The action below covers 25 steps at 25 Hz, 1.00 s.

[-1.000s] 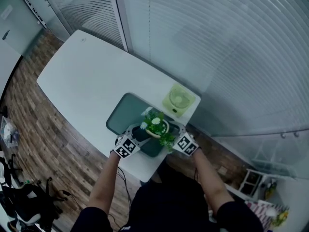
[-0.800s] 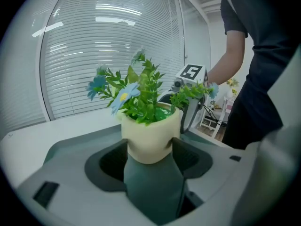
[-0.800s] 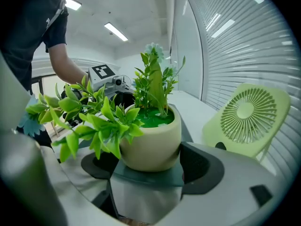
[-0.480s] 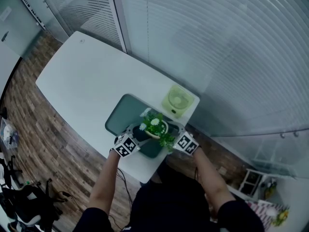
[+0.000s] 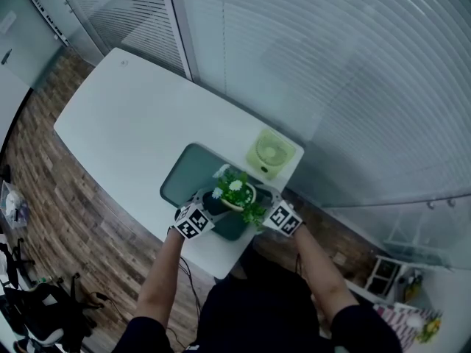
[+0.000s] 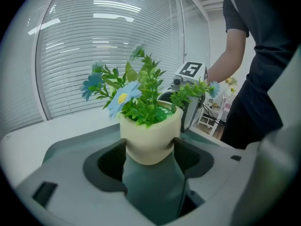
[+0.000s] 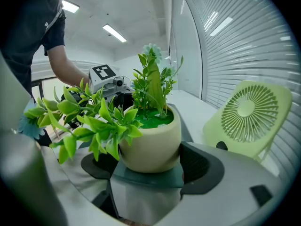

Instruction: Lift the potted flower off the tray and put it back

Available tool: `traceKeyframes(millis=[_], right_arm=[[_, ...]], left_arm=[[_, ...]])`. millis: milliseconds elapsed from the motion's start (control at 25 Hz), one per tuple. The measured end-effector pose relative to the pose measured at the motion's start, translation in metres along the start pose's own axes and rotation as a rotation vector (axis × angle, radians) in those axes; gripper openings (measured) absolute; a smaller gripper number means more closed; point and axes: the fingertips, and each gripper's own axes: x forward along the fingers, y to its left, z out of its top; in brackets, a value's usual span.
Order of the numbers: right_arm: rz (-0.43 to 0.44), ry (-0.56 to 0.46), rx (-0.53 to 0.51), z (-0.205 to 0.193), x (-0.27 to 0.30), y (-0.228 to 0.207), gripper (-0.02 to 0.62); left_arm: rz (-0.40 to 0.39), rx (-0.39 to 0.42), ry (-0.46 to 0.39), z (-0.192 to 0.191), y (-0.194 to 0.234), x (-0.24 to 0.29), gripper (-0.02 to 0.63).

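Left gripper (image 6: 149, 158), right gripper (image 7: 148, 167): jaws spread, left's just opening, flanking one smooth round cream flowerpot (image 6: 148, 136); one dark-green tray (image 5: 184, 173); one lime fan (image 7: 247, 114).

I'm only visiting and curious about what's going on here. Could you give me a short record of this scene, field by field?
Surface: white table
Tray: dark green, on the table
Potted flower: upright on the tray
Fan: light green, beside the tray
Left gripper: jaws have just been opening, potted flower between them
Right gripper: potted flower between its jaws, pressing or not unclear
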Motion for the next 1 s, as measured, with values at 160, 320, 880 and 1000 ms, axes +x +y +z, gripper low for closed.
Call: traceKeyframes(millis=[160, 320, 880, 1000], right_arm=[[-0.011, -0.008, 0.008, 0.001, 0.000, -0.001, 0.371], [-0.022, -0.011, 0.010, 0.003, 0.001, 0.000, 0.371], [-0.045, -0.088, -0.017, 0.031, -0.015, 0.006, 0.372], [-0.055, -0.101, -0.019, 0.040, -0.024, 0.011, 0.371]], left_arm=[[0.005, -0.002, 0.005, -0.002, 0.000, 0.001, 0.295], [0.017, 0.010, 0.005, 0.002, 0.000, -0.002, 0.295], [0.063, 0.033, -0.065, 0.027, -0.002, -0.027, 0.295], [0.077, 0.037, -0.078, 0.036, -0.003, -0.036, 0.295]])
